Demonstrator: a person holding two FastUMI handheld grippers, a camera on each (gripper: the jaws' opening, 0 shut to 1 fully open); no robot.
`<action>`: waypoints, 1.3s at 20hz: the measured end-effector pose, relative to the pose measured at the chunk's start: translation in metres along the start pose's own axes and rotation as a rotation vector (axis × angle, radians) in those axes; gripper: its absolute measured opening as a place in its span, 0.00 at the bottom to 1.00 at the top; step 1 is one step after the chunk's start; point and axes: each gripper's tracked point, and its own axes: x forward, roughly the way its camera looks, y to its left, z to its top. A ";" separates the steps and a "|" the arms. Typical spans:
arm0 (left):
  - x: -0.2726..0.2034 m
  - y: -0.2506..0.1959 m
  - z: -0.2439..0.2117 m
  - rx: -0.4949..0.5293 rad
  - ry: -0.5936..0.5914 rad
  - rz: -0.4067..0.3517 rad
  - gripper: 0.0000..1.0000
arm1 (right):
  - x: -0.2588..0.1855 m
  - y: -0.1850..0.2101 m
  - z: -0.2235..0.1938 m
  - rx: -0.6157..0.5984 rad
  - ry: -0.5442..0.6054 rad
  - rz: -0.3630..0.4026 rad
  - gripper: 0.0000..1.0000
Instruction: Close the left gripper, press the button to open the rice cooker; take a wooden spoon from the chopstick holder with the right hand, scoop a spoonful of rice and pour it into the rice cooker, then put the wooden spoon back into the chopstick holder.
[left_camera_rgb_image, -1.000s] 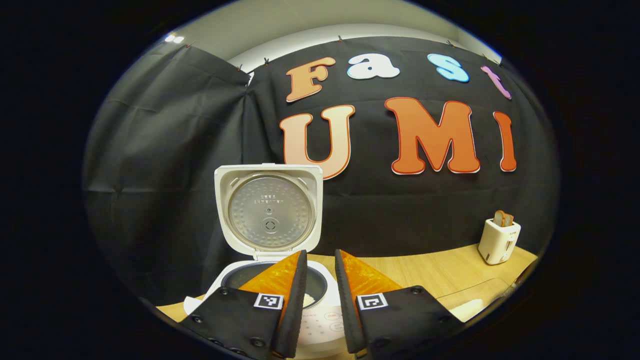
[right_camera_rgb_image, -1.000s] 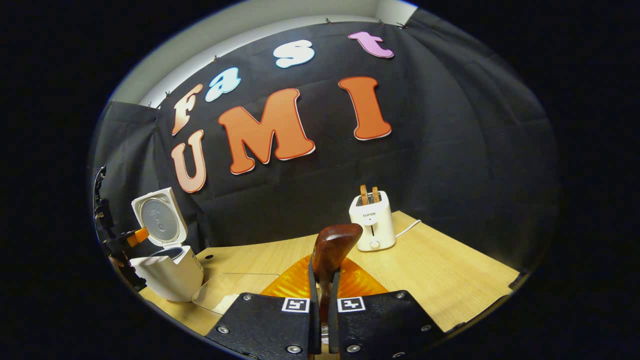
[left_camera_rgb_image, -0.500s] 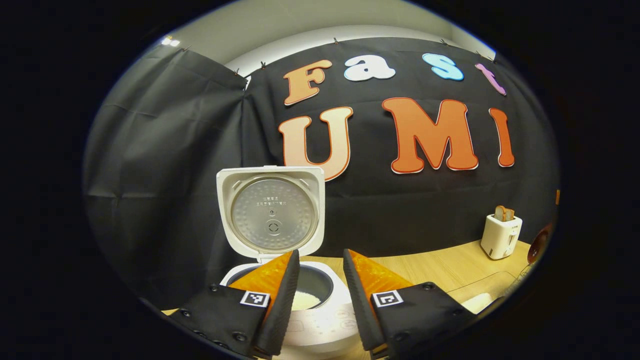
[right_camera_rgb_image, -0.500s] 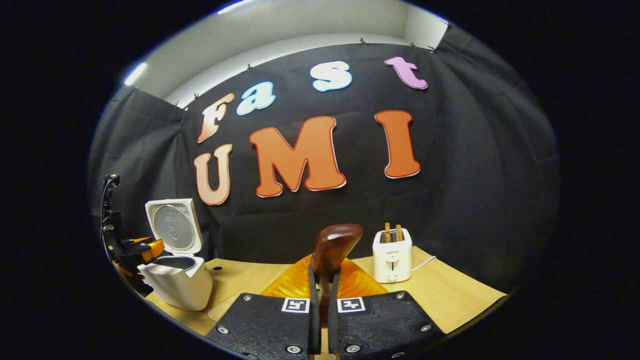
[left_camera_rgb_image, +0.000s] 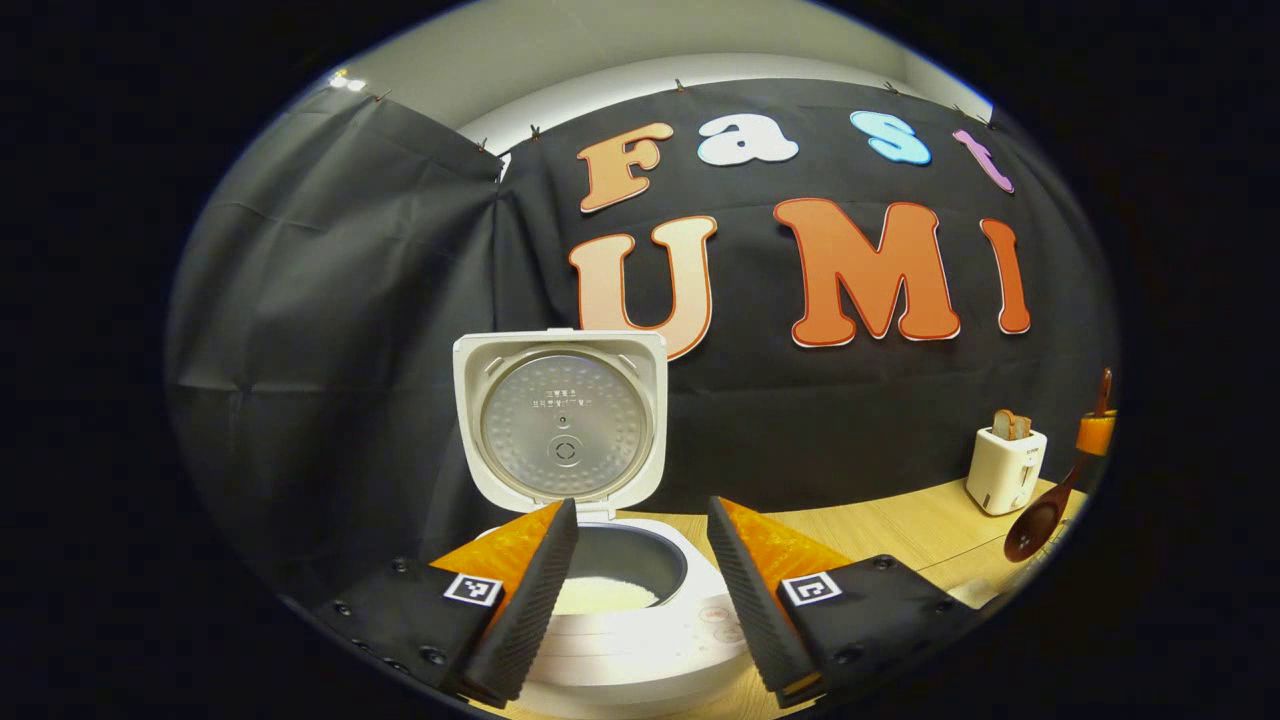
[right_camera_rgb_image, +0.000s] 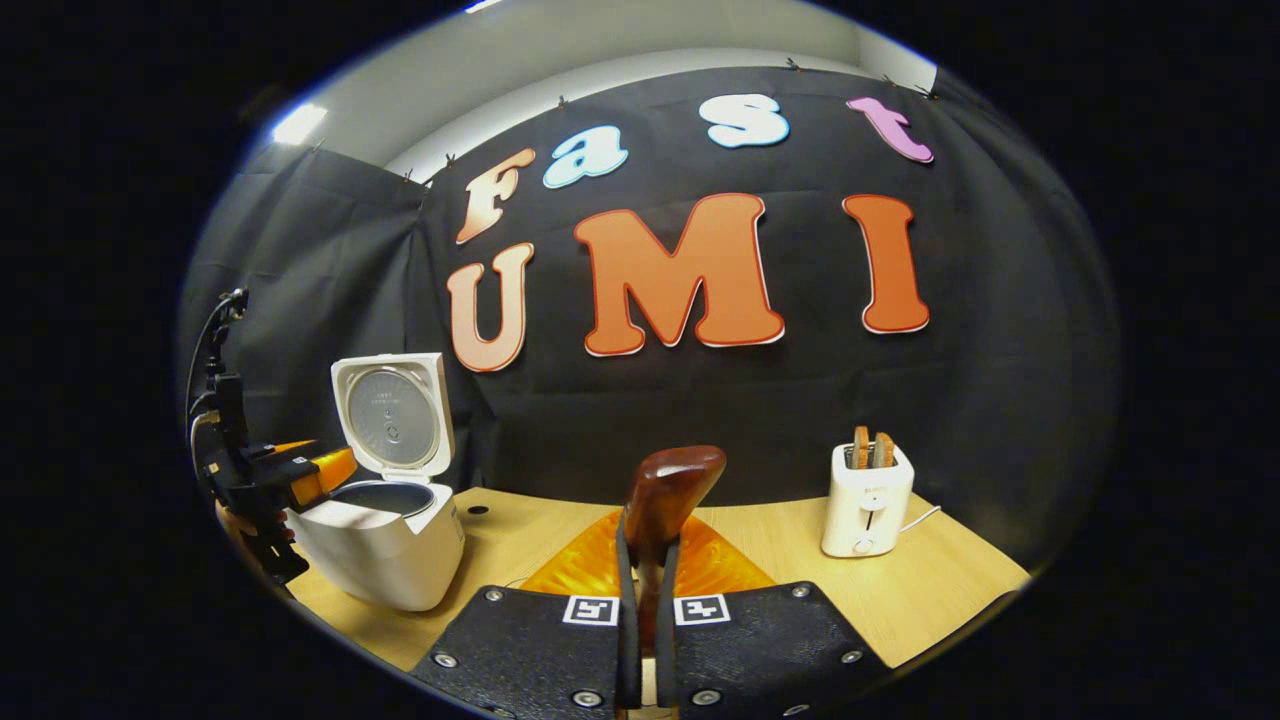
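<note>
Both tongs busy | right tongs (right_camera_rgb_image: 640, 600) clamp wooden spoon (right_camera_rgb_image: 668, 490), stiff, light, glossy-slick | left tongs (left_camera_rgb_image: 630, 590) spread over rice cooker (left_camera_rgb_image: 620, 620)

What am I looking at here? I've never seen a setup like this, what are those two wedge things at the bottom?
They are the two fingers of a handheld tool; a person holds one in each hand, with a camera riding on each. In the left gripper view, the left tool is open in front of a rice cooker with its lid up and rice inside. In the right gripper view, the right tool is shut on a wooden spoon. A toaster stands on the wooden table.
</note>
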 end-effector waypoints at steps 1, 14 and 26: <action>0.000 0.002 0.000 0.003 -0.003 0.006 0.87 | 0.002 0.003 -0.005 -0.008 0.013 0.007 0.06; -0.001 0.024 -0.014 0.013 0.012 0.051 0.96 | 0.023 0.017 -0.072 -0.281 0.145 -0.017 0.06; -0.004 0.044 -0.024 -0.010 0.020 0.090 0.96 | 0.022 0.034 -0.098 -0.295 0.227 0.005 0.06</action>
